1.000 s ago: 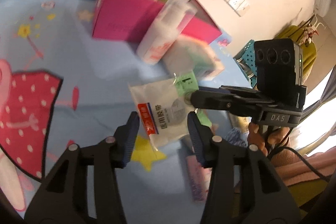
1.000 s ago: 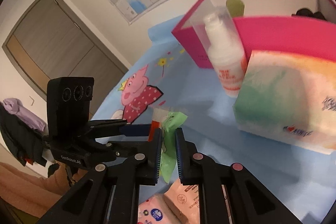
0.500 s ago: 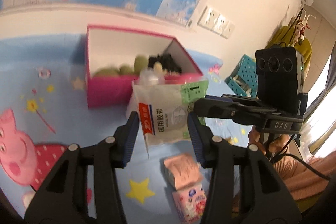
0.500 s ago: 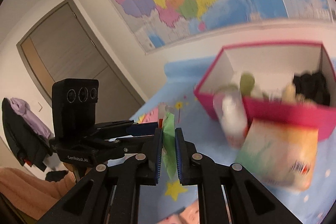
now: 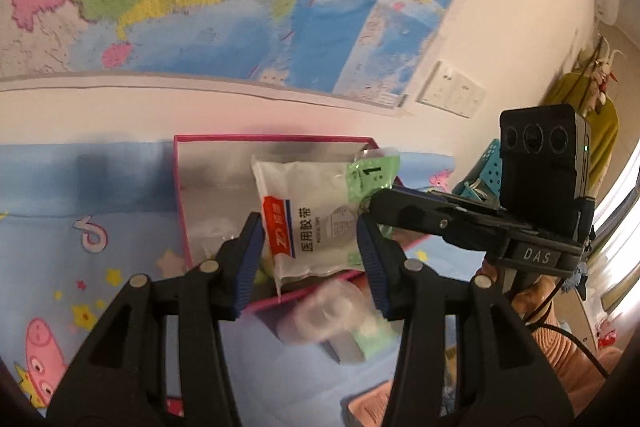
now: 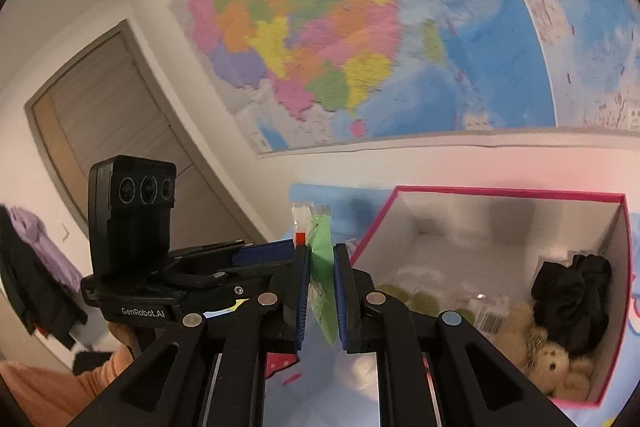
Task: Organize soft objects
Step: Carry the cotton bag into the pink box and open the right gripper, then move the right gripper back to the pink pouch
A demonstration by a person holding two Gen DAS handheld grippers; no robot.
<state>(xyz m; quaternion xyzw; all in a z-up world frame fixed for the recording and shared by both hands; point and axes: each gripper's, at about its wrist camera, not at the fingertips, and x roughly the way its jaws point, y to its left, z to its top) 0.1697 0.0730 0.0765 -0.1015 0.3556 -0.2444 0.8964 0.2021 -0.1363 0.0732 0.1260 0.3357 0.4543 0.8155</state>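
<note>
Currently carrying white-and-green plastic tape packet (image 5: 308, 223) over open pink cardboard box (image 5: 276, 138): right hand-held gripper (image 6: 320, 291) clamped on its green edge, left hand-held gripper (image 5: 310, 259) flanking, contact unclear. Next: lower toward 12 o'clock, release inside.

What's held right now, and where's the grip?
The medical tape packet, pinched at its green right edge by the right gripper. It sits between the left gripper's fingers; their contact is unclear.

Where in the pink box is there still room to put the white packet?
In the pink box the bare floor lies along the back wall and the far left corner. The right end is crowded: a black cloth bundle above a tan plush toy. Green round things and a barcoded wrapper fill the near middle. The packet hangs over the box now.
</note>
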